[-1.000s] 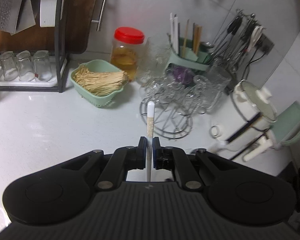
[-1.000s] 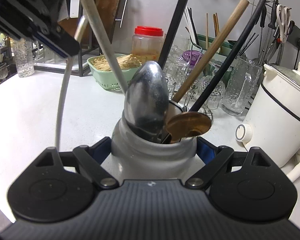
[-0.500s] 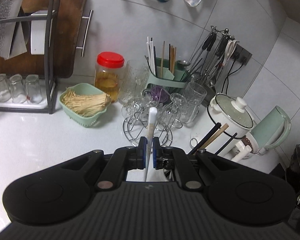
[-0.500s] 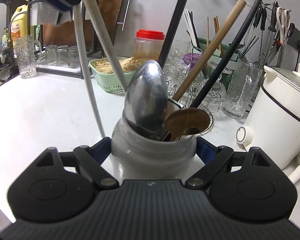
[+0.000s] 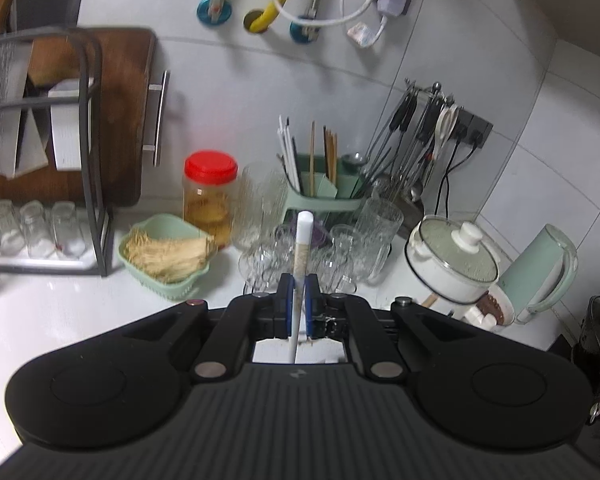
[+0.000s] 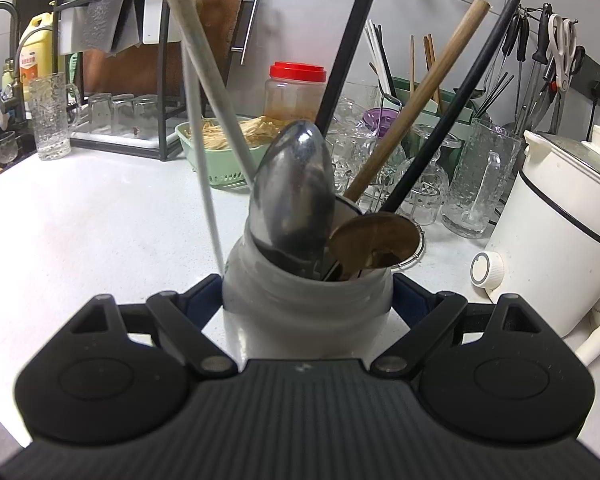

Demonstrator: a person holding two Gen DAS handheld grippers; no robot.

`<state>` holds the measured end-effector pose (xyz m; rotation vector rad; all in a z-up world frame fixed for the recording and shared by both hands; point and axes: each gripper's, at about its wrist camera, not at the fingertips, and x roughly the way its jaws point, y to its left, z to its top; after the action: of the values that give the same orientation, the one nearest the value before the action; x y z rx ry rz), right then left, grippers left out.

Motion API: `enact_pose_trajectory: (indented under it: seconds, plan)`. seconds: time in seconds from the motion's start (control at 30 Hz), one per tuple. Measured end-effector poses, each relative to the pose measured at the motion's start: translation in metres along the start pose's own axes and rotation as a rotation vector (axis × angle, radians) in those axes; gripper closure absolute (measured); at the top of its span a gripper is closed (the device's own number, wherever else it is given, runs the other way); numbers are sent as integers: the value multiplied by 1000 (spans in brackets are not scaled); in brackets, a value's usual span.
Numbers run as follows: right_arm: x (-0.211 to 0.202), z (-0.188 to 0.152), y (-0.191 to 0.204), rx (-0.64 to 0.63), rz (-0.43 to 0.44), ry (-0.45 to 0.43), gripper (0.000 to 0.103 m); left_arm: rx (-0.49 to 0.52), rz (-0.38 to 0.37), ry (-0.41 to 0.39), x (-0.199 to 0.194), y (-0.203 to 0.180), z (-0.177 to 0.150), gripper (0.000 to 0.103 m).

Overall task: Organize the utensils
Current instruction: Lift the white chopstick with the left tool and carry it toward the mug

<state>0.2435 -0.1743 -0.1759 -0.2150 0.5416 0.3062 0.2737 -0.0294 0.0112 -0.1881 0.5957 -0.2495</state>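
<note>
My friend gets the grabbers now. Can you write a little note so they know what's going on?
Left gripper: shut on a thin white utensil handle, held up above the counter.
Right gripper: clamped around the grey utensil jar, which stands on the white counter.
In the jar: metal spoon, wooden ladle, black handles.
Done: the white utensil is gripped.
Left: find its place; the frames don't show where it goes.
</note>
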Motion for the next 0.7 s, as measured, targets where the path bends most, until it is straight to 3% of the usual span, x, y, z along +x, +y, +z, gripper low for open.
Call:
enact_pose_trajectory:
  seconds: [0.5, 0.7]
  plan:
    - [1, 1, -2, 2, 3, 6, 11, 24, -52, -134, -32, -23, 55, 97]
    - [1, 1, 0, 8, -4, 5, 11, 24, -86, -124, -28, -31, 60, 97]
